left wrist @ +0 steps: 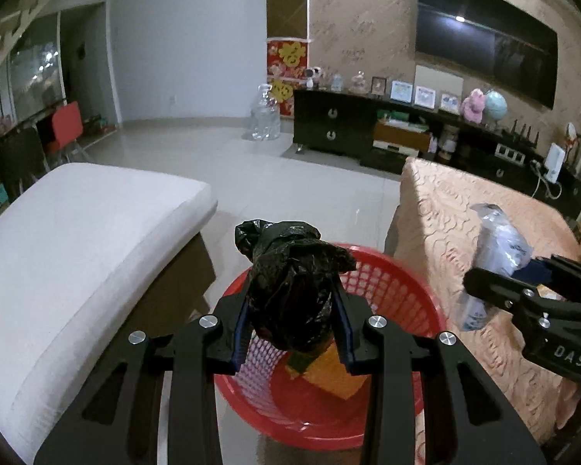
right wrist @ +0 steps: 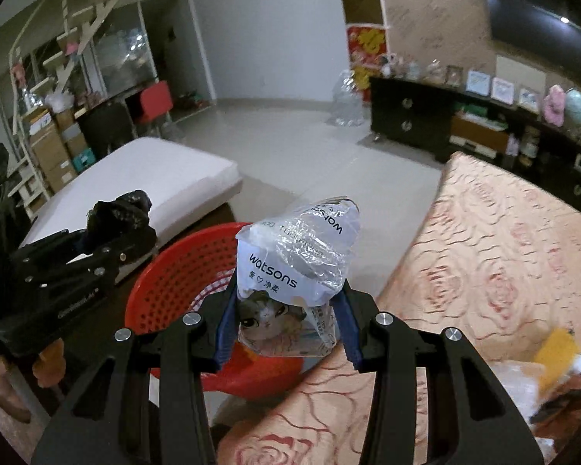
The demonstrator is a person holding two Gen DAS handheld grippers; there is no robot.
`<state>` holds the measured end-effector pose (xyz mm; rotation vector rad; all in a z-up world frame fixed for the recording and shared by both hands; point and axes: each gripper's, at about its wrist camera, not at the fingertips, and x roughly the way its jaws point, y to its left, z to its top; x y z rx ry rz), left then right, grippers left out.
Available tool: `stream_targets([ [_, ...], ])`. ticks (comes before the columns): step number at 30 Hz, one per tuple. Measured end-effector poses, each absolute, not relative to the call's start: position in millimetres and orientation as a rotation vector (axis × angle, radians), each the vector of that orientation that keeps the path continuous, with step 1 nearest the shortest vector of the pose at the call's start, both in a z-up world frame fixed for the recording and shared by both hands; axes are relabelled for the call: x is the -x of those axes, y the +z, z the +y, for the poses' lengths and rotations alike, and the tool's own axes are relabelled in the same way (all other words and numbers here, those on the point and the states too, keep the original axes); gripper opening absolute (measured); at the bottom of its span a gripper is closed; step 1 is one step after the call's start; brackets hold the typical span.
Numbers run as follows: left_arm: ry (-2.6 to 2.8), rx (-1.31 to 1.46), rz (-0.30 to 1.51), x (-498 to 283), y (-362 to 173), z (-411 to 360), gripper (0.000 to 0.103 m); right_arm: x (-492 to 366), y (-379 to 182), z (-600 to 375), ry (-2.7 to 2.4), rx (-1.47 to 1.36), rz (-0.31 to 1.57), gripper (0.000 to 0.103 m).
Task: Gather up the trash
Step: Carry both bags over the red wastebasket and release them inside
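Note:
My left gripper (left wrist: 290, 306) is shut on a crumpled black plastic bag (left wrist: 290, 283) and holds it above the red mesh basket (left wrist: 399, 290). An orange packet (left wrist: 329, 372) lies inside the basket. My right gripper (right wrist: 286, 306) is shut on a clear Watsons tissue wrapper (right wrist: 294, 267) with a cat picture, held over the edge between the basket (right wrist: 174, 271) and the peach-covered table (right wrist: 484, 263). The right gripper with its wrapper (left wrist: 495, 248) shows at the right of the left wrist view. The left gripper (right wrist: 108, 240) shows at the left of the right wrist view.
A white cushioned seat (left wrist: 77, 252) stands left of the basket. The peach cloth table (left wrist: 464, 209) is to the right, with more wrappers and a yellow item (right wrist: 554, 352) on it. A dark TV cabinet (left wrist: 368, 131) lines the far wall. Tiled floor (left wrist: 271, 178) lies beyond.

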<state>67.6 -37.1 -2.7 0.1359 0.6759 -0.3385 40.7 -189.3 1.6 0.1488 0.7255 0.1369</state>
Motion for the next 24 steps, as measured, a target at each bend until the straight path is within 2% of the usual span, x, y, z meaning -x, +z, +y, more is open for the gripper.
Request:
stream_targets([
  [10,-0.297,-0.18,0.761,-81,-25,-28,0.034,-58,-18,-167,0.172,-0.15,0.792,0.044],
  [12,-0.301,-0.184,0.769,-83,-27,-29,0.034,-58,-22,-167,0.179,-0.16,0.803,0.049],
  [14,-0.316,-0.191,0.783,-84,-29,-32,0.035,-58,-24,-168,0.183,-0.179,0.807,0.062],
  [17,-0.323,-0.2,0.793,-83,-32,-35,0.048,-56,-23,-171,0.177,-0.201,0.796,0.072],
  [19,-0.316,-0.199,0.782,-82,-32,-36,0.06,-54,-21,-174,0.174,-0.215,0.791,0.073],
  [24,-0.309,-0.181,0.766,-79,-30,-32,0.073,-48,-15,-185,0.162,-0.242,0.774,0.074],
])
